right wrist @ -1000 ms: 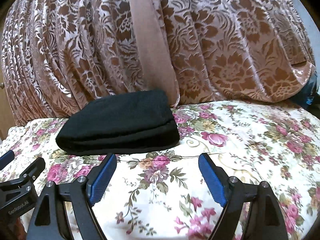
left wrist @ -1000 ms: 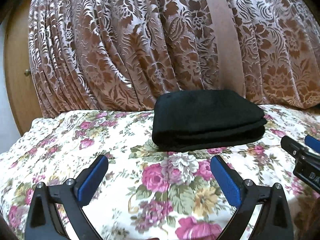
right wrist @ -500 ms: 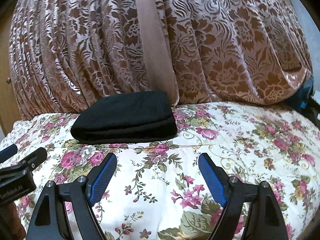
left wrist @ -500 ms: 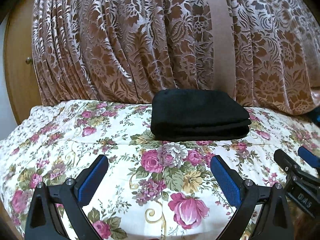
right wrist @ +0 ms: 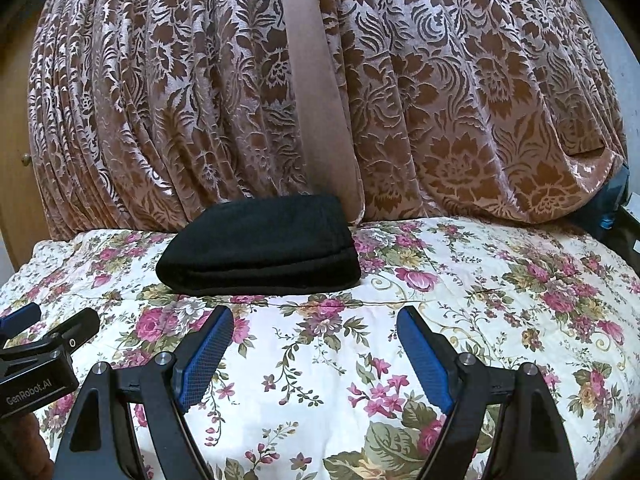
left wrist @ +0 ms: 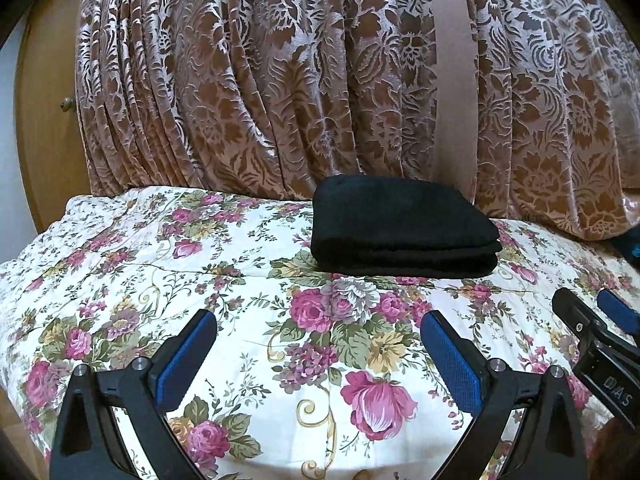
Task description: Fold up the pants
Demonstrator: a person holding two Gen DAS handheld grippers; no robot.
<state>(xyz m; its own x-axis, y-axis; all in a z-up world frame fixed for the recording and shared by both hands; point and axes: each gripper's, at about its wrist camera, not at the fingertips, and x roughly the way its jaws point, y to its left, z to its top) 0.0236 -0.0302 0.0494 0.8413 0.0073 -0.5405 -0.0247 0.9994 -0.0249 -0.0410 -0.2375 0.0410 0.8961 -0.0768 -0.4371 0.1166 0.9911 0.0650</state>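
Our left gripper (left wrist: 318,356) and right gripper (right wrist: 315,354) both hang released, nothing between their blue pads. The black fleece pants (left wrist: 402,228), folded into a thick rectangle, lie at twelve o'clock on the flowered quilt (left wrist: 248,328), against the brown patterned curtain (left wrist: 280,80). We judge that any brush could spring the plump layers apart.

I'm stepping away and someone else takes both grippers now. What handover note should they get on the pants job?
Left gripper: open, nothing between its pads, over the floral bedspread.
Right gripper: open, nothing held, beside the left one.
Black pants: folded into a compact stack, lying on the bedspread near the patterned curtain, clear of both grippers.
Done: the folding looks complete; layers sit stacked and even.
Left: probably nothing beyond checking the stack for tidiness. No other garment shows in either view.
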